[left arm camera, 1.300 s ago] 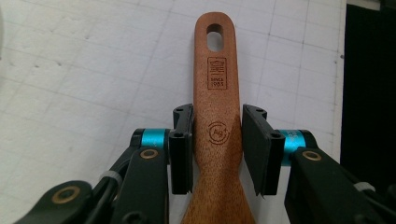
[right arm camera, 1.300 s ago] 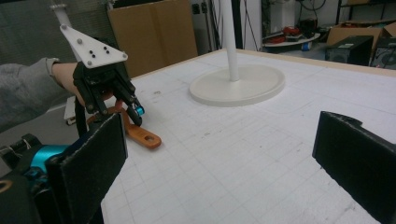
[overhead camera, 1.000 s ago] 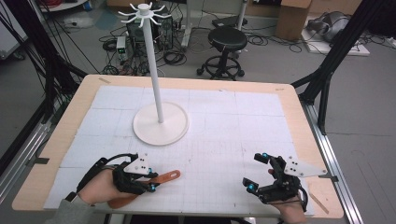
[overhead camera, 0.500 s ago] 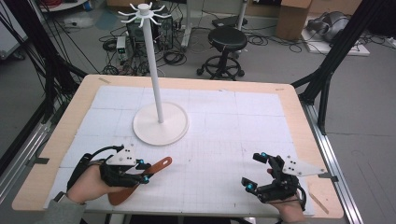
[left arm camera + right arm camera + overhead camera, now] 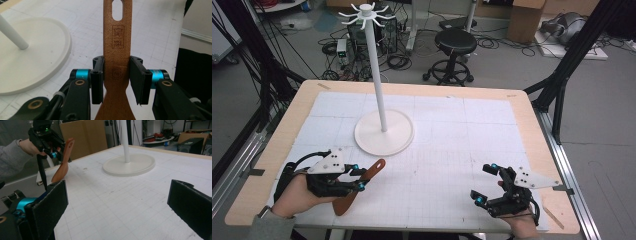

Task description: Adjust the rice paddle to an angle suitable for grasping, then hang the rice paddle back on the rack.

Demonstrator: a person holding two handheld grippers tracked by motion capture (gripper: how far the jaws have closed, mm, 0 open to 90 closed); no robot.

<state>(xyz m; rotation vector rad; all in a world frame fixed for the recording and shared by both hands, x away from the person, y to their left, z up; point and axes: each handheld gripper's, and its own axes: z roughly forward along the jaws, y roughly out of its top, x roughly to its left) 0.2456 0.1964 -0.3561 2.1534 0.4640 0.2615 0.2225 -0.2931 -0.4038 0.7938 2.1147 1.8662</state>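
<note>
Wooden spatula (image 5: 117, 65) clamped by handle in my left gripper (image 5: 354, 179), lifted near-left of the hook stand (image 5: 383, 131), right gripper (image 5: 486, 184) idle, jaws apart; probably next: hang its slot on a hook.

— What colours mark the bench (image 5: 302, 107)?
— A pale wood border around a white mat (image 5: 452, 150) ruled in a faint grey grid.
— And what stands on it?
— A white stand (image 5: 383, 131); a reddish-brown wooden spatula (image 5: 117, 62); each black tool (image 5: 116, 80) shows teal-blue accents.
</note>
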